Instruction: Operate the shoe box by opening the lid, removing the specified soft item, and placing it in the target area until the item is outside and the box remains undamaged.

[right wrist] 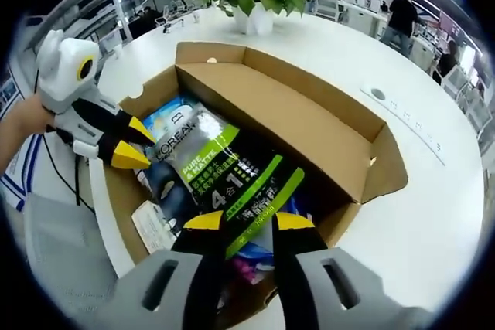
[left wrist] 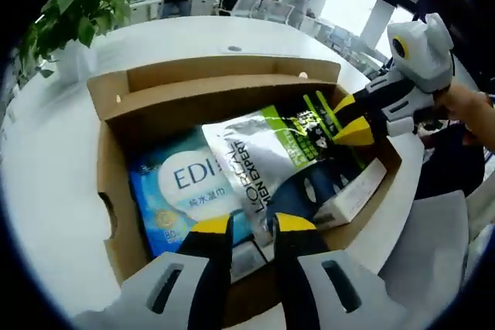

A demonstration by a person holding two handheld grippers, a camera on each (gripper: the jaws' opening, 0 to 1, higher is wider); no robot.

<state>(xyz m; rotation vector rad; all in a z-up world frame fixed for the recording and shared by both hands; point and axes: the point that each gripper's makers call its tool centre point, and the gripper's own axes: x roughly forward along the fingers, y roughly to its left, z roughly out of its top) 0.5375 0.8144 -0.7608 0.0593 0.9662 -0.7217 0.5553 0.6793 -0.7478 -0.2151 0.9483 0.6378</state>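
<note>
Both pairs of yellow-tipped jaws stand slightly spread and hold nothing. At the bottom centre of the left gripper view, the left gripper (left wrist: 252, 224) hovers over the near end of the silver, green and black soft plastic pouch (left wrist: 272, 148). At the bottom centre of the right gripper view, the right gripper (right wrist: 249, 221) sits over the pouch's opposite end. The open brown cardboard shoe box (left wrist: 186, 86) fills mid-frame on the white table (left wrist: 54, 160), lid folded back. The pouch lies on top, beside a blue wet-wipe pack (left wrist: 174, 195). It looks light, floppy and slick; pinching a sealed edge seems safest.
</note>
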